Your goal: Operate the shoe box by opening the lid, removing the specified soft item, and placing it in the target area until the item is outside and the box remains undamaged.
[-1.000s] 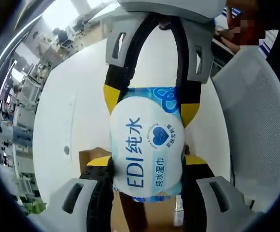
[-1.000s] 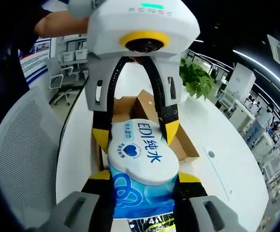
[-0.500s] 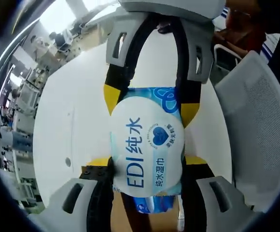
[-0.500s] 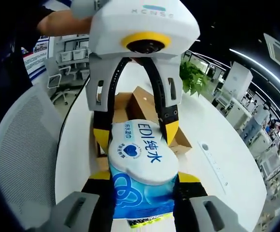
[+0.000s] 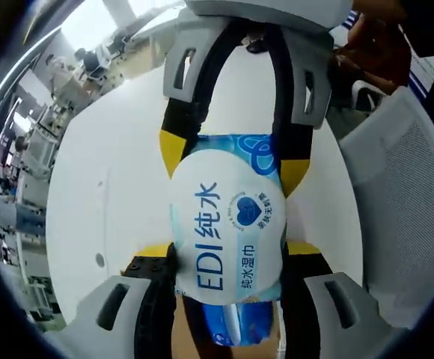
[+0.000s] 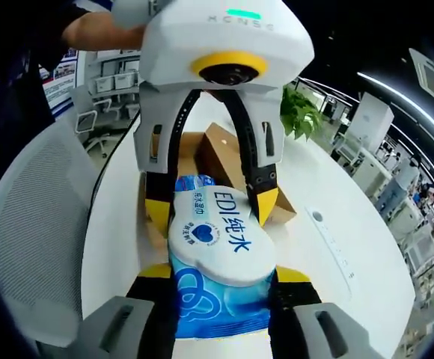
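1. Blue-and-white wipes pack (image 5: 228,235) is held up in the air above the table (image 5: 120,172), out of the box, gripped from both ends.
2. Left gripper (image 5: 228,258) in its own view: yellow-tipped fingers (image 5: 151,254) clamped on the pack's near end.
3. Right gripper (image 6: 221,280) in its own view: fingers (image 6: 156,274) clamped on the blue end of the pack (image 6: 221,262).
4. Each gripper shows in the other's view beyond the pack, its fingers pinching the far end: the right gripper (image 5: 228,161) at the top of the left gripper view, the left gripper (image 6: 211,209) at the top of the right gripper view.
5. Beneath the pack in the right gripper view, the cardboard box (image 6: 224,161) sits open on the white table (image 6: 329,262), lid flap raised.
6. A grey mesh chair (image 6: 34,224) stands beside the table.
7. A hand (image 5: 374,48) holds the right gripper's body.
8. Farther off, a potted plant (image 6: 303,120) and rows of office desks.
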A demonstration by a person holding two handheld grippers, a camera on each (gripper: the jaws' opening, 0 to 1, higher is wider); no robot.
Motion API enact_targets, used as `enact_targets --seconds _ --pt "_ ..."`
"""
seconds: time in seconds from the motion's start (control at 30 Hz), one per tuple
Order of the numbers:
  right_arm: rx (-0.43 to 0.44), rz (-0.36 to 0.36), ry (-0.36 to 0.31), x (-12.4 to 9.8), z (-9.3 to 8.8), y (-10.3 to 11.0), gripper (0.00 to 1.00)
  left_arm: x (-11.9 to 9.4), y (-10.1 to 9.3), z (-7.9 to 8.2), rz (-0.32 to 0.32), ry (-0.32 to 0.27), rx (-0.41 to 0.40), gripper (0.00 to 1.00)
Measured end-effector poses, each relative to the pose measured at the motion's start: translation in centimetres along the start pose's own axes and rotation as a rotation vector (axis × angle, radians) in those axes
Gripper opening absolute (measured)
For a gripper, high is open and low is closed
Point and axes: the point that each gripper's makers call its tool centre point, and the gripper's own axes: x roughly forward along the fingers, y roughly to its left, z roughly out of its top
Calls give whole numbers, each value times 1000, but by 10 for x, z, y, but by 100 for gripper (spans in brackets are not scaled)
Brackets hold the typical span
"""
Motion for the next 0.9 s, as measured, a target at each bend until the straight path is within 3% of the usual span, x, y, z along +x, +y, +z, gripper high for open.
enact_targets --seconds 0.47,0.9 --pt "-16 33 2 6 -20 -9 44 21 6 4 -2 0 -36 55" --pt "-10 64 11 22 -37 -10 44 45 7 -4 -31 14 -57 55"
